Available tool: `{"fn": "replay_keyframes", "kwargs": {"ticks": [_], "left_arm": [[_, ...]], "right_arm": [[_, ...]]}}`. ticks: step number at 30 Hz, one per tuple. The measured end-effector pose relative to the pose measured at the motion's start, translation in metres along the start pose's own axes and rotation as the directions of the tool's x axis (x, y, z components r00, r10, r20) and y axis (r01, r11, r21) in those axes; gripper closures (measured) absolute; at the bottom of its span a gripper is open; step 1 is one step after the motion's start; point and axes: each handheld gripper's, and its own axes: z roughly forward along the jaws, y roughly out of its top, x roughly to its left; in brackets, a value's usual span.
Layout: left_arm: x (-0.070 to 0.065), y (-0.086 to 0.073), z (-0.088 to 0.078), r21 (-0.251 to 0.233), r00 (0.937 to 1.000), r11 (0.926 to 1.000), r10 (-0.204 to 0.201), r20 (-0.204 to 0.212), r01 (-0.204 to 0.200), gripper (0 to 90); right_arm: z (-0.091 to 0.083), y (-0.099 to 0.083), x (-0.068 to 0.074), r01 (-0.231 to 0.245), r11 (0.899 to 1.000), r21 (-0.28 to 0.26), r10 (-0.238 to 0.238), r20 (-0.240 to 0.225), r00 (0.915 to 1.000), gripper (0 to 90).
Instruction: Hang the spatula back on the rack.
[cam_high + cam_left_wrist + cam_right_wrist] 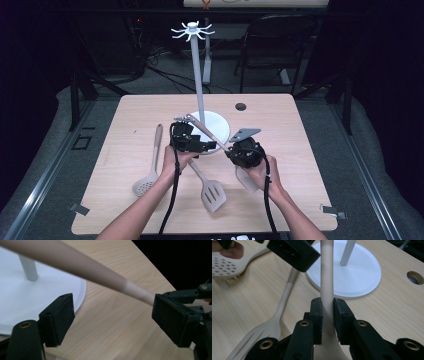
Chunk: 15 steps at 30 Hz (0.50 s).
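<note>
Beige utensil [207, 134], pinched by right fingers [340, 315], slants toward stand [222, 131]; left fingers [58, 317] spread.

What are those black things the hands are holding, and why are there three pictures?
A person holds a black grabbing tool in each hand. One picture looks down from above the wooden table. The other two come from small cameras riding on each tool. The right tool is shut on a long-handled utensil. The left tool is open, with that handle between its jaws, untouched. On the table lie a slotted turner and a skimmer spoon. A white stand with hooks on top waits behind.
</note>
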Motion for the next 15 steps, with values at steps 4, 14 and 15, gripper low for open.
{"fn": "replay_keyframes", "kwargs": {"ticks": [4,14,15], "left_arm": [[-0.0030,0.0019,0.0038,-0.012,1.0000,0.9999,-0.003,0.008,0.004,28.4],[-0.0004,0.0023,0.0051,-0.026,0.9993,0.9992,-0.028,0.025,0.029,34.1],[-0.0002,0.0025,0.0052,-0.026,0.9991,0.9992,-0.030,0.028,0.031,34.1]], "right_arm": [[0.0021,0.0001,0.0041,0.023,1.000,0.006,-0.023,0.000,0.9997,78.6],[0.0025,-0.0015,0.0042,0.029,1.000,-0.010,-0.029,0.019,0.9994,78.6],[0.0025,-0.0015,0.0042,0.029,1.000,-0.010,-0.029,0.019,0.9994,78.6]]}}
